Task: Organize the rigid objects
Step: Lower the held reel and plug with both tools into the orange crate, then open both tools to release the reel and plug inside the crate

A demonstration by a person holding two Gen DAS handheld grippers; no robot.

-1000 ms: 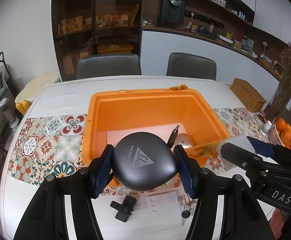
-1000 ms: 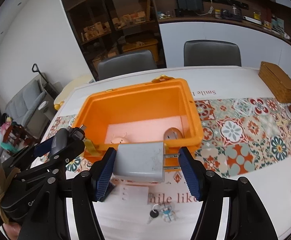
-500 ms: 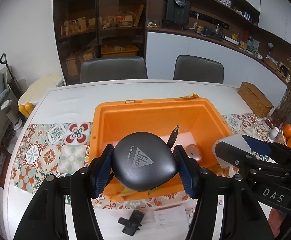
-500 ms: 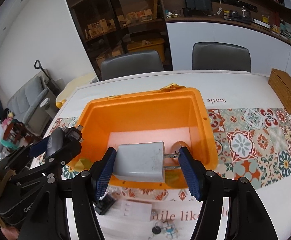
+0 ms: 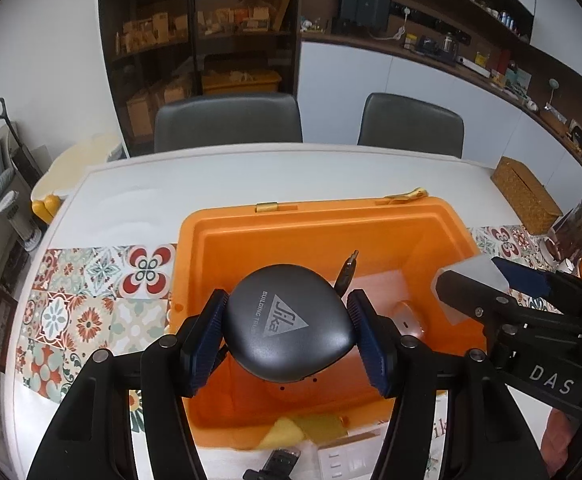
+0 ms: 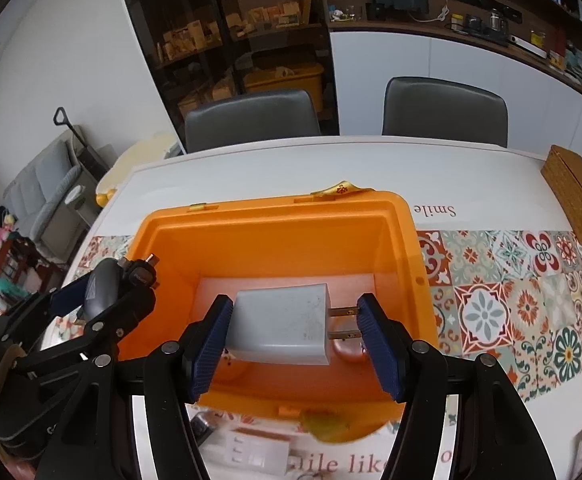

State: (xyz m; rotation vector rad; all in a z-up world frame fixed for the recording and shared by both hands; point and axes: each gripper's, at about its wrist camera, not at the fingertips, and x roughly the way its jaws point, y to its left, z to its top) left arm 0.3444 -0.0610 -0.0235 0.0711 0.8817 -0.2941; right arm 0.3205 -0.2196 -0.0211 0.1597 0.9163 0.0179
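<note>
- Your left gripper is clenched on the dark grey rounded case, held above the open orange bin at lower centre of the left wrist view; a short cable plug sticks up behind it.
- Your right gripper grips the white wall charger by its body and prong tips, over the bin's interior at centre of the right wrist view.
- Already in the bin: a pinkish rounded object, lower right on the bin floor.
- Still out on the counter, at the bottom edge: a small black clip-like item and a white card.
- By my judgement you're midway: two drops pending, then the leftovers.
</note>
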